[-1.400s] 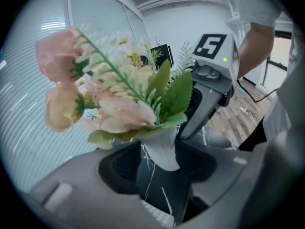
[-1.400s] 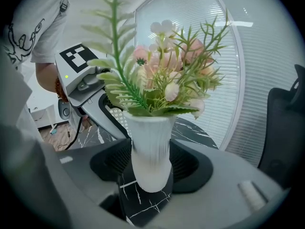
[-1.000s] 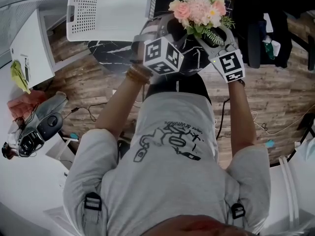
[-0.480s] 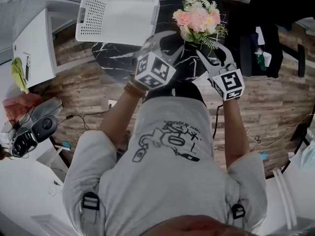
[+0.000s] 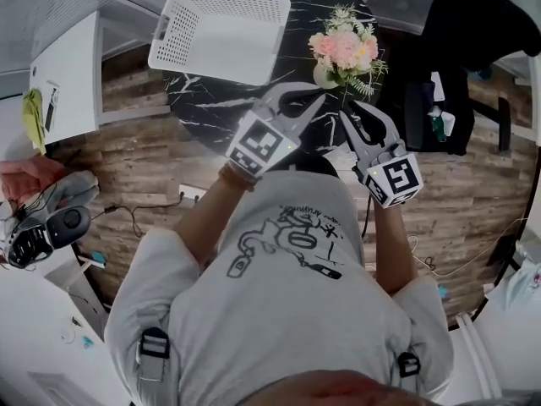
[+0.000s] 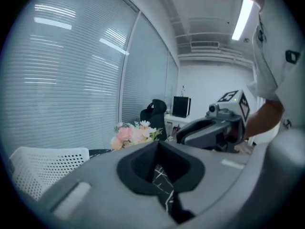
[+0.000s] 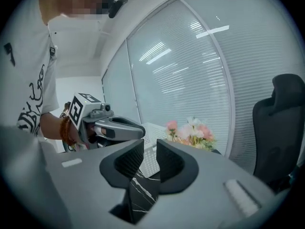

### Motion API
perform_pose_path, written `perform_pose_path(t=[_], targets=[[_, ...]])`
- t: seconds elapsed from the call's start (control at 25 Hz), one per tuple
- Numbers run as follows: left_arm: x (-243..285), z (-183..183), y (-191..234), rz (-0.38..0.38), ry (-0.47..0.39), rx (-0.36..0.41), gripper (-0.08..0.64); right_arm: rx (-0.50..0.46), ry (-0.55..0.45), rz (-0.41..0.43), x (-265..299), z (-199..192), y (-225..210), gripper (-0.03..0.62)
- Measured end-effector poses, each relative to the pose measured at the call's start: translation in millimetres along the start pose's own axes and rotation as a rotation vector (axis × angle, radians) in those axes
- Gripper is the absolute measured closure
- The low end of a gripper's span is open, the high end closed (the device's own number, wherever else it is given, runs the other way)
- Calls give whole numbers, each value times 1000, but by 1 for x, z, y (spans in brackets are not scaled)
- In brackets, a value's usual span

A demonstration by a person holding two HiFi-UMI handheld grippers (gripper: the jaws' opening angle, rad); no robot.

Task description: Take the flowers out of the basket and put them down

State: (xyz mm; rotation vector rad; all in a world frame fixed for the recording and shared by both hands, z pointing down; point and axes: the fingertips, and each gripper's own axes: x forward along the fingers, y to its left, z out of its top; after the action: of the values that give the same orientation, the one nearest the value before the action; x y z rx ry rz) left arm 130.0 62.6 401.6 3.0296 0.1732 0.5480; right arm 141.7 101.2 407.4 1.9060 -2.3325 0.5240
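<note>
Two tongs up over the near edge of the dark marbled worktop, side by side, neither touching a thing. Left tongs: pressed fully together, nothing pinched, only marble veining showing past the pads. Right tongs: closing, a narrow slit between the ribbed pads, nothing in it either. Just beyond both tips, clear of them, the flowers: pink and white blooms with green sprigs, standing on the worktop, out of the basket. White perforated basket to the left of the bouquet, near it, not touching, at the worktop's far left rim. Black office chair off to the right, on the wood-look floor.
</note>
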Motion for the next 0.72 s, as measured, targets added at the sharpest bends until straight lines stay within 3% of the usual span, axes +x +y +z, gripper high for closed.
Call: perform_pose_path(t=[0.32,0.72], targets=[[-47,40,-24,-21,-109,-87,557,-62,-100,60,-14,57,47,584],[-94,89,-28,51,-258,-94,558,-107,-177,96,-22,109,85,586]])
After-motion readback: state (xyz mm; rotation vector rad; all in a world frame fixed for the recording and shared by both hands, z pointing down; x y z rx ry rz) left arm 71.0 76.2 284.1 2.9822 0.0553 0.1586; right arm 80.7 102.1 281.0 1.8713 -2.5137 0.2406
